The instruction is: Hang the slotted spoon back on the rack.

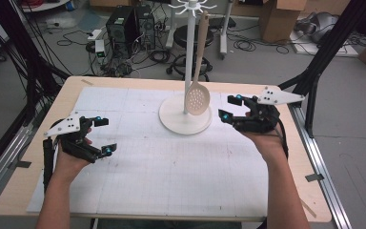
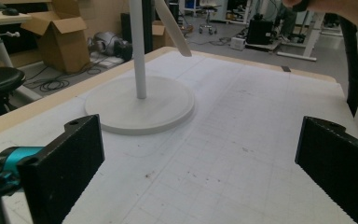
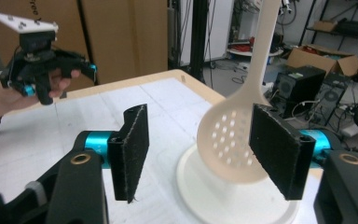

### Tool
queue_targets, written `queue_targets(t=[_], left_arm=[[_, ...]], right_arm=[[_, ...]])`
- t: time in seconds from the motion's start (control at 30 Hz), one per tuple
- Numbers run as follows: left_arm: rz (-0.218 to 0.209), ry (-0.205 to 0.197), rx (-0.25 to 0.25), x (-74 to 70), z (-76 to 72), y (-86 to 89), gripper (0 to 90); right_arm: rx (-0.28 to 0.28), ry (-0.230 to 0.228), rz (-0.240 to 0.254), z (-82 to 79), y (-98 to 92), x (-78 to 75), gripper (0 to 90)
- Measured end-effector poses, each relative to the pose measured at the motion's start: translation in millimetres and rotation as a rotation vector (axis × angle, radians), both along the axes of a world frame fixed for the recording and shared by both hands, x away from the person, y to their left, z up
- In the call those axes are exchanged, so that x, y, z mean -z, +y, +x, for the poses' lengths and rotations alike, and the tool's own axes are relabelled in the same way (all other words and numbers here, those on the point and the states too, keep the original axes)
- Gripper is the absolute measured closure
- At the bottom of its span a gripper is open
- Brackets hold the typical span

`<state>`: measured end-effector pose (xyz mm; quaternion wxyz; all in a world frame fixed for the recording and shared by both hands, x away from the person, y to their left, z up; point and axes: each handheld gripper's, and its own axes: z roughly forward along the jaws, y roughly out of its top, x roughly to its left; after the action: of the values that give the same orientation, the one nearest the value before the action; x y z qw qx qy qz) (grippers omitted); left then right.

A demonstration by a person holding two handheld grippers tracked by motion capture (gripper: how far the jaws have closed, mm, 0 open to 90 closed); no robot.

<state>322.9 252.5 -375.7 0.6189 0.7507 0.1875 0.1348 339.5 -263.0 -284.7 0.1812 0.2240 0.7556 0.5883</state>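
Note:
A beige slotted spoon point(image 1: 198, 98) hangs from a white hook stand point(image 1: 189, 57) whose round base point(image 1: 171, 119) rests on the table's far middle. My right gripper point(image 1: 228, 108) is open just right of the spoon's bowl. In the right gripper view the perforated bowl point(image 3: 226, 144) hangs between and beyond the two pads point(image 3: 133, 149), nearer the right one, and I cannot tell whether it touches. My left gripper point(image 1: 104, 136) is open and holds nothing, above the mat at the left. In the left gripper view the stand's pole point(image 2: 138, 51) and the spoon's tip point(image 2: 173, 28) stand ahead.
A white gridded mat point(image 1: 162, 162) covers most of the wooden table point(image 1: 14, 191). Behind the table are a black stool point(image 1: 190, 36), computer towers point(image 1: 128, 24), cables and cardboard boxes point(image 1: 281, 19). Black frame posts point(image 1: 329, 43) rise at both sides.

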Motion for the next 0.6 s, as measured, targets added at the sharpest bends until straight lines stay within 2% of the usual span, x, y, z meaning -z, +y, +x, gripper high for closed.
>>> queue_targets(t=[0.1, 0.37, 0.47, 0.6], left_arm=[[-0.002, 0.001, 0.004, 0.3, 0.1, -1.0, 1.7], [-0.001, 0.005, 0.007, 1.0, 0.5, -2.2, 1.7], [0.002, 0.007, 0.011, 1.8, 1.3, -3.8, 1.7], [-0.002, 0.011, 0.017, 2.5, 1.5, -5.7, 1.7]], right_arm=[[0.024, 0.009, 0.001, -8.8, -3.2, 13.4, 36.4], [0.018, 0.009, 0.025, -30.7, -7.1, 40.8, 32.7], [0.015, -0.004, -0.006, -32.7, -3.1, 51.8, 30.7], [0.025, 0.007, -0.022, -33.1, -0.2, 62.3, 28.6]])
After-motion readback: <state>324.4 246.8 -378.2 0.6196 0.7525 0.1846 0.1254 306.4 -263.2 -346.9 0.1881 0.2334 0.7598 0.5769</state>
